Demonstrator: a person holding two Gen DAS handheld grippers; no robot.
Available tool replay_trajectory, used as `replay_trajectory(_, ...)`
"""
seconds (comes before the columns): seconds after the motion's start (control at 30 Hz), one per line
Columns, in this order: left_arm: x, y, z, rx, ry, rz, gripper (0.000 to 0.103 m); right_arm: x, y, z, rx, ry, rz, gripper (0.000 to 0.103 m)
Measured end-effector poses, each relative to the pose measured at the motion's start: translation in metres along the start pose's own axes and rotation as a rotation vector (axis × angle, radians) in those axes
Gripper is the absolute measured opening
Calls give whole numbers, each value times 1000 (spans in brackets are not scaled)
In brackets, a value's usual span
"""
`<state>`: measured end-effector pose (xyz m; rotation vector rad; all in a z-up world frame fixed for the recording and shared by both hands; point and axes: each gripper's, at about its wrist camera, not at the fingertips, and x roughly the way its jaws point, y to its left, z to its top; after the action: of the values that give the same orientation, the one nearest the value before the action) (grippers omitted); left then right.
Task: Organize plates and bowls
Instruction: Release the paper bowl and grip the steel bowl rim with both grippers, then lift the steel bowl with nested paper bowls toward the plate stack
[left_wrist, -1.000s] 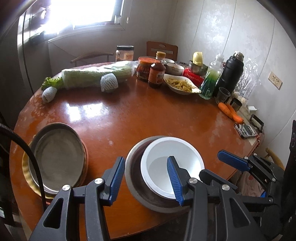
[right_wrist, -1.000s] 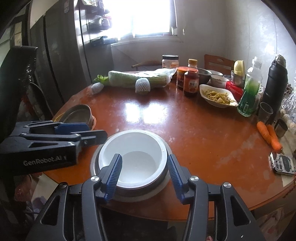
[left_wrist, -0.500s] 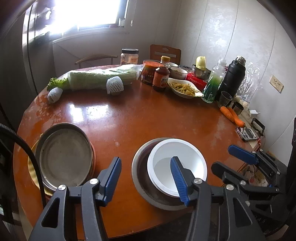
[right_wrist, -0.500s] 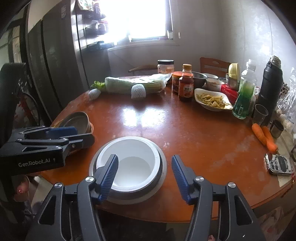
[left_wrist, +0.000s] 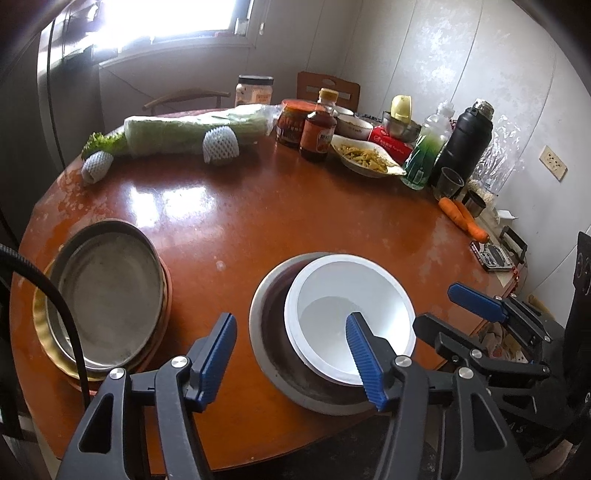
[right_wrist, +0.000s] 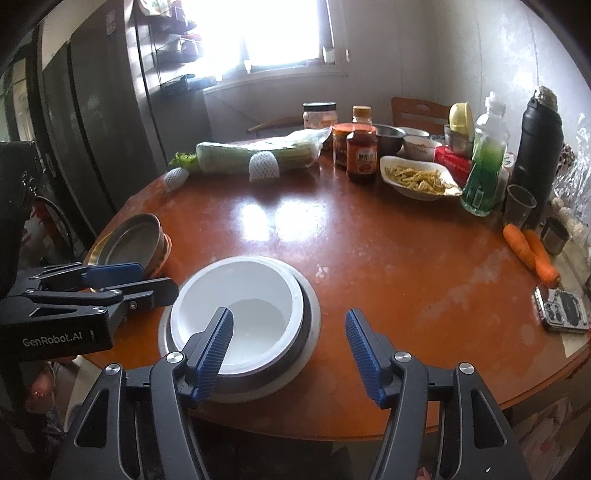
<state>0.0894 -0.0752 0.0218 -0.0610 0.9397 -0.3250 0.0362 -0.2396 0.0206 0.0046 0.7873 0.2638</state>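
Both tongs, left (left_wrist: 291, 356) and right (right_wrist: 290, 354), are opening, pinching nothing, beside the white bowl (right_wrist: 240, 306) nested in a metal bowl (right_wrist: 310, 306).

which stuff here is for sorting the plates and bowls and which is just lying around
For the job: white bowl, metal bowl under it, stack of plates.

Lying about: cabbage, sauce bottle, carrots, black flask, dish of food.
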Motion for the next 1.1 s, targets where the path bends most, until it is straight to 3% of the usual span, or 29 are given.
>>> replay_trajectory(0.57, 37, 12, -6, -30, 73, -3, 61, 39, -11, -11, 43, 82, 39, 65)
replay_trajectory(0.87, 56, 13, -8, -38, 113, -9, 65, 55, -18, -13, 94, 106, 112, 66)
replay_trajectory(1.1, 69, 17, -8, -56, 142, -38, 62, 64, -18, -15, 103, 112, 148, 65)
